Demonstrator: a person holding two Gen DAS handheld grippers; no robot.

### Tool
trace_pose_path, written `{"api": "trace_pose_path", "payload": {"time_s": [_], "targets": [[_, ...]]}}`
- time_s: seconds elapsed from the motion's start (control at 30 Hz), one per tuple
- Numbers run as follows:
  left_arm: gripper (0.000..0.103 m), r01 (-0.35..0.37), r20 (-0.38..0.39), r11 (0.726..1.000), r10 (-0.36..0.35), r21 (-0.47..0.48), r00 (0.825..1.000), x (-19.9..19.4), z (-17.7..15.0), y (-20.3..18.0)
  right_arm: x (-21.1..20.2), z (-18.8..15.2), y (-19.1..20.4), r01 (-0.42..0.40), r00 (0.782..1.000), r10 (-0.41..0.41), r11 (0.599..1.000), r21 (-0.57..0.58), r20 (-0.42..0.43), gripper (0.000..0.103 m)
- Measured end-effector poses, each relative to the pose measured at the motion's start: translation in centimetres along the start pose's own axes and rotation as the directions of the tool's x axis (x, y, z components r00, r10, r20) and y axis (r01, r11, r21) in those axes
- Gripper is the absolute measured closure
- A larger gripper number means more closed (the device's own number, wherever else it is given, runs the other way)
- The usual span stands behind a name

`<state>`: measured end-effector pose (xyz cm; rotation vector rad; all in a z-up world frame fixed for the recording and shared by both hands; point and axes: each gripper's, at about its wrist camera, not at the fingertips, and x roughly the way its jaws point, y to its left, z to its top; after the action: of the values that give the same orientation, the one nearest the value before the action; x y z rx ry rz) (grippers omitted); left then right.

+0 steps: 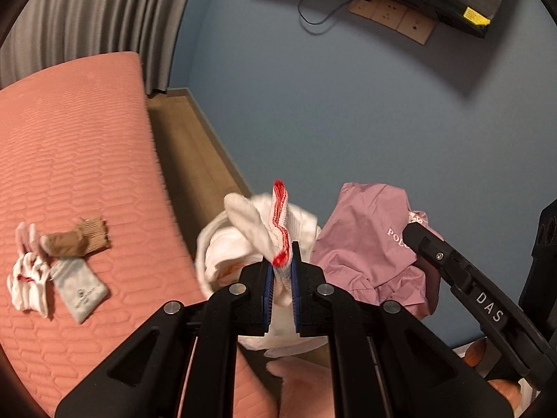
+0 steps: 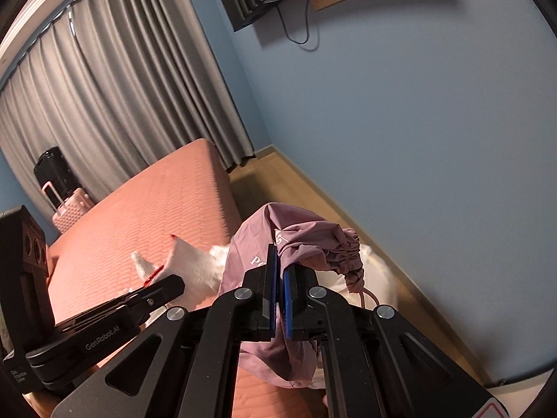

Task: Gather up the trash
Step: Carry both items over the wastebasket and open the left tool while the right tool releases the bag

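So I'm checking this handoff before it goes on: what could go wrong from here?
1. The left gripper pinches only the white glove by its cuff; the loose bulk could slip or miss the pink bag.
2. The right gripper clamps one fold of the bag, so its mouth may sag shut.
3. Three items on the mattress could be forgotten.

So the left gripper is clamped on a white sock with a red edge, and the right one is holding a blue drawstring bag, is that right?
Not quite: the bag in the right gripper is mauve pink, not blue, as the right wrist view shows. The left gripper is indeed clamped on the white sock with the red edge.
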<state>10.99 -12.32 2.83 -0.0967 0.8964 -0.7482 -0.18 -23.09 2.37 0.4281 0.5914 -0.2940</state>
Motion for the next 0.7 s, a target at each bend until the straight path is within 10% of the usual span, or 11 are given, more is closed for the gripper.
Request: {"api": "trace_pose_path", "payload": {"time_s": [0.1, 0.17, 0.23, 0.7], "targets": [[0.09, 0.036, -0.013, 0.999, -0.036, -0.003, 0.999, 0.8, 0.3, -0.5, 0.1, 0.3, -0.6, 0.015, 1.0, -0.015, 1.0, 0.002, 0.004, 0.1], [0.057, 0.013, -0.017, 1.0, -0.013, -0.016, 1.0, 1.1, 0.4, -0.4, 0.2, 0.5, -0.9, 0.021, 1.0, -0.021, 1.0, 0.006, 0.005, 0.1], [0.044, -0.017, 0.005, 0.999, 0.018, -0.039, 1.0, 0.9, 0.4, 0.0, 0.3, 0.6, -1.2, 0.024, 1.0, -0.024, 1.0, 0.006, 0.003, 0.1], [0.044, -0.101, 0.033, 0.992, 0.104, -0.076, 0.994, -0.3, 0.1, 2.2, 1.9, 0.8, 0.7, 0.011, 1.0, -0.012, 0.999, -0.04, -0.013, 0.082]]}}
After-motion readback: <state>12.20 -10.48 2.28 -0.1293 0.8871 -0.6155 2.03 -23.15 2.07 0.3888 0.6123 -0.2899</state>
